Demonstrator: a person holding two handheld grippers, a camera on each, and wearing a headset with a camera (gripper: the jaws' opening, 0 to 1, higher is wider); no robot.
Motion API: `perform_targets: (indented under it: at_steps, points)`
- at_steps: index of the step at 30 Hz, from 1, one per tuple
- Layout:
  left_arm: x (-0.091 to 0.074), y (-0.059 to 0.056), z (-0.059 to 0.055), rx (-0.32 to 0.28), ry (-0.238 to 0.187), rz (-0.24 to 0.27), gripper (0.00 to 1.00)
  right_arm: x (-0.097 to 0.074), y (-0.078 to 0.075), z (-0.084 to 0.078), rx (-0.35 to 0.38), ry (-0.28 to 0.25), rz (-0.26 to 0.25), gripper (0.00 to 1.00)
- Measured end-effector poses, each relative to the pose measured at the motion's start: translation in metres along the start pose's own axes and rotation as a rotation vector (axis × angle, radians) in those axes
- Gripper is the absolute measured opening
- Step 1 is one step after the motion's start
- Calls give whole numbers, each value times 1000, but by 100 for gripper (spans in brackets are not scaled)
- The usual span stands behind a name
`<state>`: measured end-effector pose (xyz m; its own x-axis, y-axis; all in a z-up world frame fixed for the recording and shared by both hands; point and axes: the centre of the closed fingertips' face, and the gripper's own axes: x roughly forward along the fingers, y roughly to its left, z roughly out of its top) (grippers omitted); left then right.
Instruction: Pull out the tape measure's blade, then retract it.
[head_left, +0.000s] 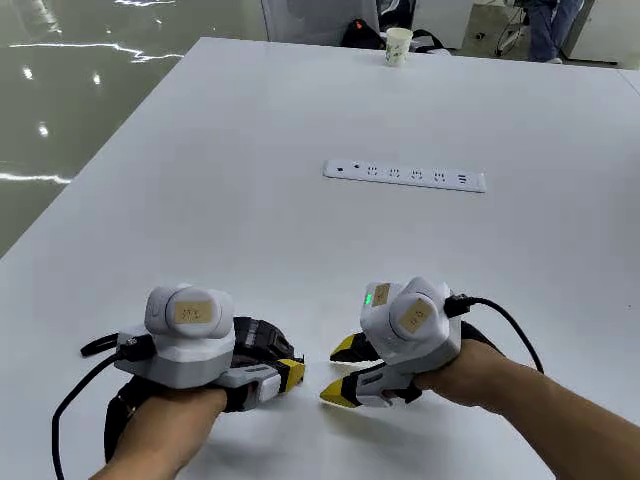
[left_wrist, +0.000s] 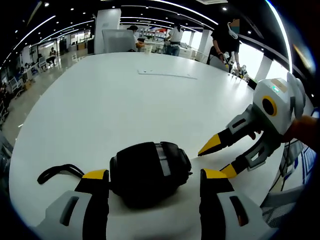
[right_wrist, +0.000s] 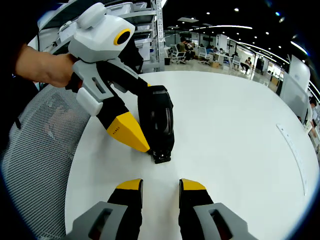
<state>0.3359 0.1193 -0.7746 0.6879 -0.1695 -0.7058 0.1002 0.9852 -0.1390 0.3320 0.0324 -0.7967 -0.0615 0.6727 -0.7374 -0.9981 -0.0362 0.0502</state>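
Left gripper (left_wrist: 155, 176) squeezes the tape measure (right_wrist: 159, 117) by the table's (head_left: 300, 150) near edge, nothing pulled out yet, so the open right gripper (right_wrist: 161, 186) should grab the blade tip (right_wrist: 161, 158).

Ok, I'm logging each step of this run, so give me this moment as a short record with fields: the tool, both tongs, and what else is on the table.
tool: black rounded tape measure, on the white table, blade not yet pulled out
left tongs: straddle the tape measure; grip uncertain
right tongs: open, empty, tips pointing at the tape measure, apart from it
elsewhere: white power strip, paper cup at far edge
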Motion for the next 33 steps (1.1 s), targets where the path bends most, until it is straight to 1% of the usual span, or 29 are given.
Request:
perform_targets:
  at_steps: [5,8,17,20,23,25,33]
  points:
    - [-1,-2,-3,33,7,-13,73,-7,0,-6,14,-3,-15,27]
    - [-2,-2,-4,48,13,-15,73,-12,0,-8,22,-6,-25,28]
    - [-6,-7,-4,90,8,-57,75,-24,2,-16,64,-27,-65,34]
    - [-7,-8,-7,110,15,-65,75,-27,4,-18,85,-34,-70,37]
    - [-10,-8,-8,115,11,-73,76,-31,5,-20,91,-38,-85,38]
    - [-11,-9,-7,121,1,-85,76,-34,5,-20,105,-50,-94,39]
    - [-17,-10,-6,150,-17,-108,79,-46,6,-25,142,-78,-135,45]
